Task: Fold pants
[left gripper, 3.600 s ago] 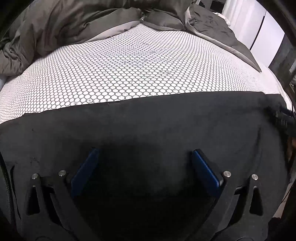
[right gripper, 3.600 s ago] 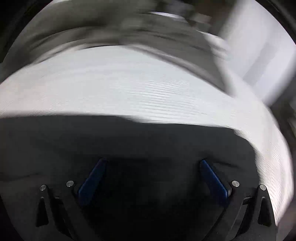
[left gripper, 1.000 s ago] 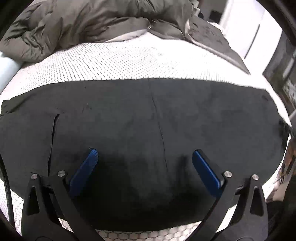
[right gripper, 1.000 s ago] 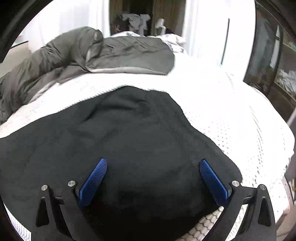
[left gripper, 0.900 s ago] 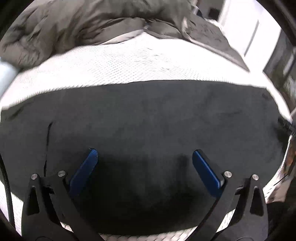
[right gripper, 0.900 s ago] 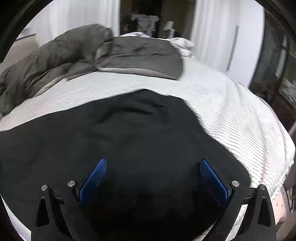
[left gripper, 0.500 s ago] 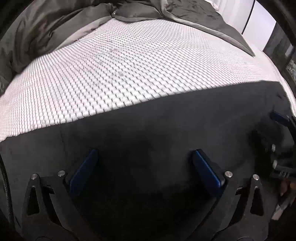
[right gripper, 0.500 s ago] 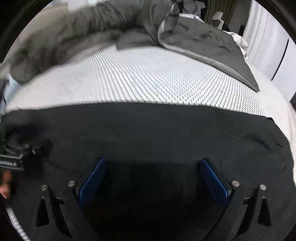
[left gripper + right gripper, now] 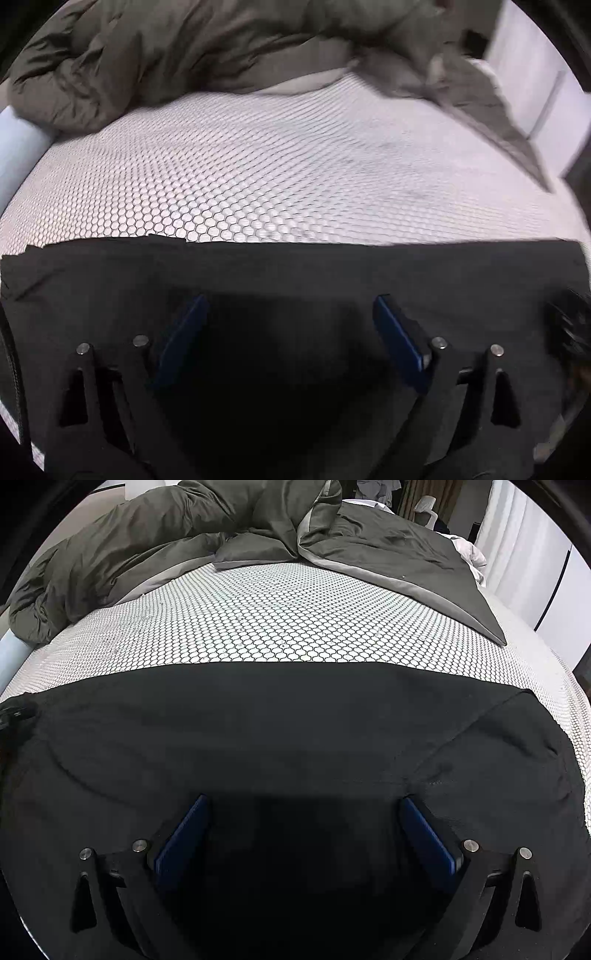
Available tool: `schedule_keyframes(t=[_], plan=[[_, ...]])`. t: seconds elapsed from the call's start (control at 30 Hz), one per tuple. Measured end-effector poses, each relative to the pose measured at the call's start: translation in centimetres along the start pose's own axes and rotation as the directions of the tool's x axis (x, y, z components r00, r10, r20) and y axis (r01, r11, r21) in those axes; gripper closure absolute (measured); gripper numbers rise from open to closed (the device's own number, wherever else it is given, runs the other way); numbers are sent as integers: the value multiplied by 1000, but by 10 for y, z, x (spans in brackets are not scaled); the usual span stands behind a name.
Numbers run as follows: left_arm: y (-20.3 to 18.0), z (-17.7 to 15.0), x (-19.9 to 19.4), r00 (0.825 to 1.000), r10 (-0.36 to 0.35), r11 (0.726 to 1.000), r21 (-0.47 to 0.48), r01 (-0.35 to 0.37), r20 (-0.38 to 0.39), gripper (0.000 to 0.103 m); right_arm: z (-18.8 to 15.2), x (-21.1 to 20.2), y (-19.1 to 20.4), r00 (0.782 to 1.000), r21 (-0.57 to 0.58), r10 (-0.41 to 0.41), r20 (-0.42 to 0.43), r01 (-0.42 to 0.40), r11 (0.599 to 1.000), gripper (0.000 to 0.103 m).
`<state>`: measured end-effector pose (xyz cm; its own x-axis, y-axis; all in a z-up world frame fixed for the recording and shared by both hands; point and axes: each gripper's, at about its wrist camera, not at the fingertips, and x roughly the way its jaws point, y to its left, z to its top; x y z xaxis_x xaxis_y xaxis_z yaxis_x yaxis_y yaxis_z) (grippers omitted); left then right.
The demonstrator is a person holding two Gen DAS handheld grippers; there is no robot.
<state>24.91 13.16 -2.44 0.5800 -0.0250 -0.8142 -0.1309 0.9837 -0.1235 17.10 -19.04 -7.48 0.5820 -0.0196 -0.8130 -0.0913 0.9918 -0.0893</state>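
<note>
Black pants (image 9: 288,731) lie flat on a honeycomb-patterned bed (image 9: 295,627). Both the left gripper (image 9: 291,332) and right gripper (image 9: 303,834) hover spread, the left's jaws just narrowing, pinching nothing. The cloth looks soft and limp; best pinched at an edge.

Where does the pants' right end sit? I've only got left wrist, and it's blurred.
Observer: The right wrist view shows the pants ending on the honeycomb mattress cover, with white cover visible beyond that end.
Operator: Flat there?
Observer: No, a diagonal crease crosses that corner.
Operator: Right jaws?
Observer: The right gripper is over the cloth with its jaws open and nothing pinched.
</note>
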Motion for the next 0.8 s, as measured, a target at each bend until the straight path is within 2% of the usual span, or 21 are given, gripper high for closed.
schedule_keyframes(t=[0.07,0.17,0.2,0.23,0.27,0.3,0.33,0.43,0.53,0.67,0.7,0.77,0.8], plan=[[17,-11,-29,998,23,1000,4,-23,65,13,-1,-1,0,1000,0,3,4,-3,1000,1],[58,-36,-65,986,116,992,-53,-110,120,16,-4,-5,-2,1000,-3,10,9,-10,1000,0],[74,-42,-69,984,127,990,-72,-119,121,28,-5,-7,-2,1000,-8,13,13,-13,1000,0],[87,-47,-70,985,128,989,-92,-117,113,48,-6,-9,-1,1000,-12,12,14,-11,1000,0],[105,-54,-70,987,131,985,-127,-119,95,57,-8,-11,-1,1000,-17,8,15,-8,1000,0],[122,-61,-68,986,139,979,-162,-124,87,78,-10,-13,0,1000,-24,8,17,-7,1000,0],[148,-57,-56,988,137,976,-183,-121,77,89,-13,-15,1,1000,-40,9,18,-8,999,0],[189,-65,-36,989,139,960,-249,-124,41,100,-21,-17,5,1000,-75,-4,19,5,997,1],[219,-67,-34,985,162,931,-340,-132,61,102,-27,-21,2,1000,-82,-3,16,5,997,1],[221,-68,-47,975,208,908,-386,-163,79,101,-32,-25,-9,1000,-51,-7,16,7,999,1],[215,-67,-49,974,213,910,-378,-168,79,98,-34,-27,-11,1000,-48,-10,16,11,999,0],[191,-66,-55,979,178,934,-329,-138,96,91,-35,-34,-11,999,-53,-12,38,14,998,0],[179,-65,-60,981,164,942,-312,-123,108,81,-37,-39,-11,999,-58,-9,47,11,998,0]])
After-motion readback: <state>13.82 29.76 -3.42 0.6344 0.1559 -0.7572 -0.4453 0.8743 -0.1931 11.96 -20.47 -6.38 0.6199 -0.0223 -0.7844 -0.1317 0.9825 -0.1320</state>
